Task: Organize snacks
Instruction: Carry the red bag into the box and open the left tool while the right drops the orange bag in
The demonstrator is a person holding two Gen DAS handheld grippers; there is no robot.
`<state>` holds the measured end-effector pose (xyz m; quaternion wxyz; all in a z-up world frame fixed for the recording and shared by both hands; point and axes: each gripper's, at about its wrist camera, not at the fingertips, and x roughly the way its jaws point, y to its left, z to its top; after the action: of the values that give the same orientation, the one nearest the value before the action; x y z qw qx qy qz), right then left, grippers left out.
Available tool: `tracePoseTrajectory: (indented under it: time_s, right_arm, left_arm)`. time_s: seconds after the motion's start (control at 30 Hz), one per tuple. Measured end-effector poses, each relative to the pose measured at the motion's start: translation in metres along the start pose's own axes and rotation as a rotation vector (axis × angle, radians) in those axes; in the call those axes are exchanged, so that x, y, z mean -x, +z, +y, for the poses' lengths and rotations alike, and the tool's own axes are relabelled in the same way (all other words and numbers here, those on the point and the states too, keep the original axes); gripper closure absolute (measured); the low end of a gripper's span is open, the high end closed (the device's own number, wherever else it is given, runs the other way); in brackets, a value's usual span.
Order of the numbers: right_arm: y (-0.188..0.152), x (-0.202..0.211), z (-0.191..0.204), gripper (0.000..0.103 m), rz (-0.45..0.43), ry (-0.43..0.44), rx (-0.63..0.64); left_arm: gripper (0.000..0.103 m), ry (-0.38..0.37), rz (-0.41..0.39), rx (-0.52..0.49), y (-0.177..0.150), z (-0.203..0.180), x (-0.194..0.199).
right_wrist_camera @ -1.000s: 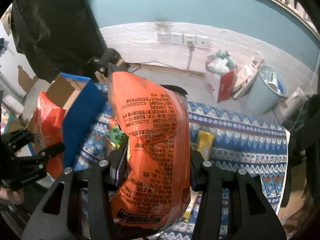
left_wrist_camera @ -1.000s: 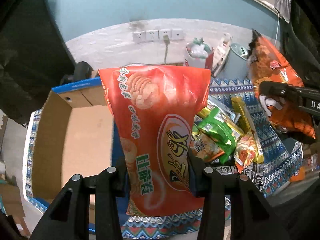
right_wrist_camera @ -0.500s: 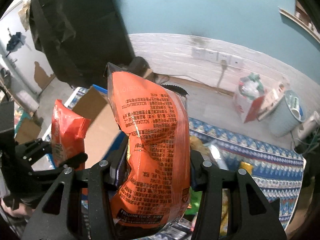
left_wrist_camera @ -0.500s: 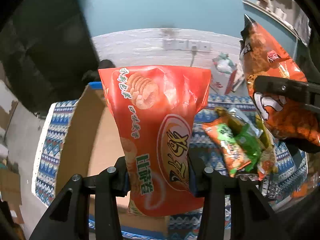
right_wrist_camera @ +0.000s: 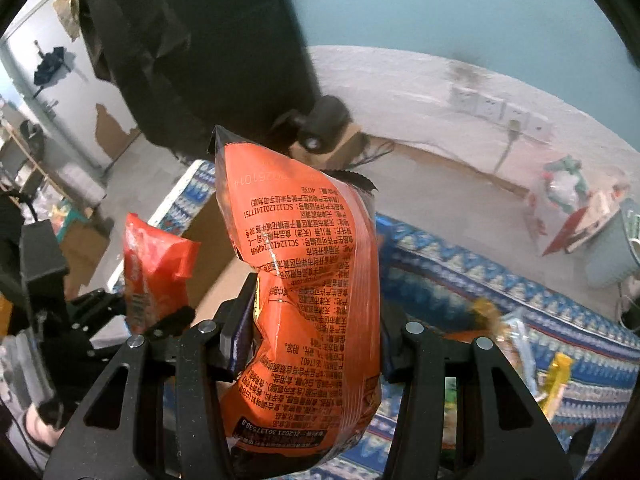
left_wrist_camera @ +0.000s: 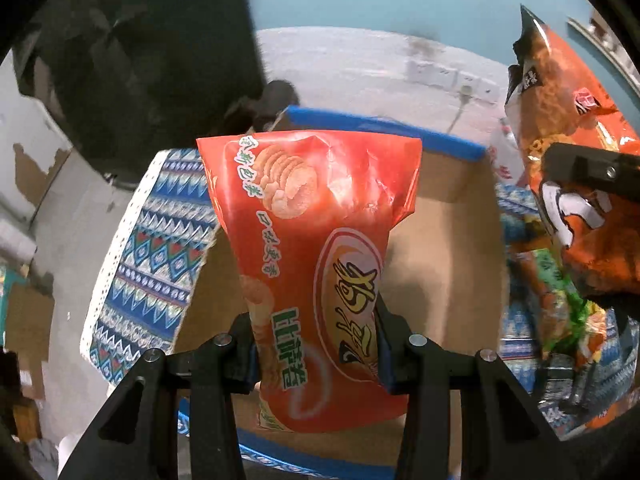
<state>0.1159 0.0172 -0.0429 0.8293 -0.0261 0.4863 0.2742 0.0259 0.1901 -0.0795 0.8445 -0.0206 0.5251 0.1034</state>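
Both bags have swung over the box since a second ago. Left hand-held gripper [left_wrist_camera: 316, 354] pinches the red chip bag [left_wrist_camera: 312, 248] above the open cardboard box [left_wrist_camera: 444, 264]; right hand-held gripper [right_wrist_camera: 316, 344] pinches the orange snack bag [right_wrist_camera: 308, 304] alongside. Dropping in looks next; loose snacks [left_wrist_camera: 560, 304] wait on the patterned tabletop [left_wrist_camera: 152, 248] beyond.

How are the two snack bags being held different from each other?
The red bag in the left gripper is flat, its front showing round crackers; the orange bag in the right gripper is puffier and creased. In each gripper's own view, the red bag shows its front, the orange its printed back. Both stand upright, clamped near the bottom.
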Motion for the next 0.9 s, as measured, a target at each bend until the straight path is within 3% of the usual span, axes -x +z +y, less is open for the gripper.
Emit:
tracePoseTrajectory:
  time_s: [0.27, 0.5, 0.6, 0.67, 0.9]
  right_arm:
    - [-0.003, -0.042, 0.026, 0.054, 0.078, 0.027, 0.059]
    - [-0.002, -0.064, 0.023, 0.054, 0.119, 0.023, 0.047]
    - [-0.001, -0.071, 0.023, 0.054, 0.131, 0.021, 0.04]
    - [0.0, -0.074, 0.021, 0.053, 0.129, 0.02, 0.029]
    - [-0.002, -0.077, 0.021, 0.043, 0.144, 0.038, 0.015]
  left_arm:
    - [0.057, 0.043, 0.067, 0.004, -0.006, 0.018, -0.022]
    - [0.054, 0.083, 0.076, 0.0, -0.004, 0.021, -0.025]
    - [0.047, 0.104, 0.083, -0.01, -0.004, 0.02, -0.025]
    - [0.037, 0.12, 0.079, -0.008, -0.003, 0.02, -0.023]
    - [0.028, 0.127, 0.046, 0.017, 0.003, 0.022, -0.013]
